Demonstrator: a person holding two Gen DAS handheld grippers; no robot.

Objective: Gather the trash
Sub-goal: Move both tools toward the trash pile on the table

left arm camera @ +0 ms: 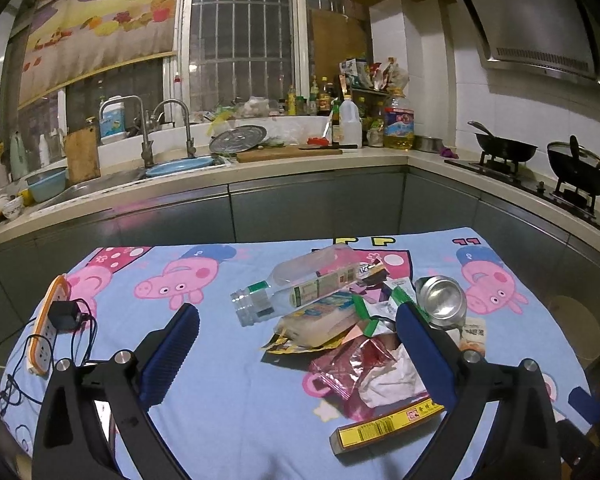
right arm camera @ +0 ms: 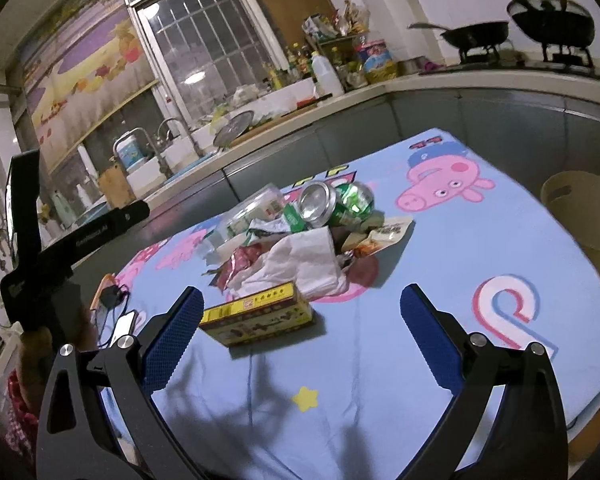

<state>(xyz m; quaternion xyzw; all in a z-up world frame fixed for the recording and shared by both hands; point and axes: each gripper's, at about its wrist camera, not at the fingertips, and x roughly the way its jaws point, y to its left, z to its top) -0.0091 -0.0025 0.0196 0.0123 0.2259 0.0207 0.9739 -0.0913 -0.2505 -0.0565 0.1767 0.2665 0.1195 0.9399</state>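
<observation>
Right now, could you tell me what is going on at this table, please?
A person holds two handheld grippers over a heap of trash on the cartoon tablecloth. The left gripper and right gripper are both open and empty. The yellow box, plastic bottle and cans are untouched; a beige bin waits beside the table.

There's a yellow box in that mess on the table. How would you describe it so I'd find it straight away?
Start at the table with the light blue cartoon-pig cloth and find the pile of trash in its middle. The yellow box lies flat on the pile's near edge, just in front of a crumpled white bag. It is the only stiff, straight-edged carton there; its neighbours are crinkled wrappers, cans and a clear bottle.
</observation>
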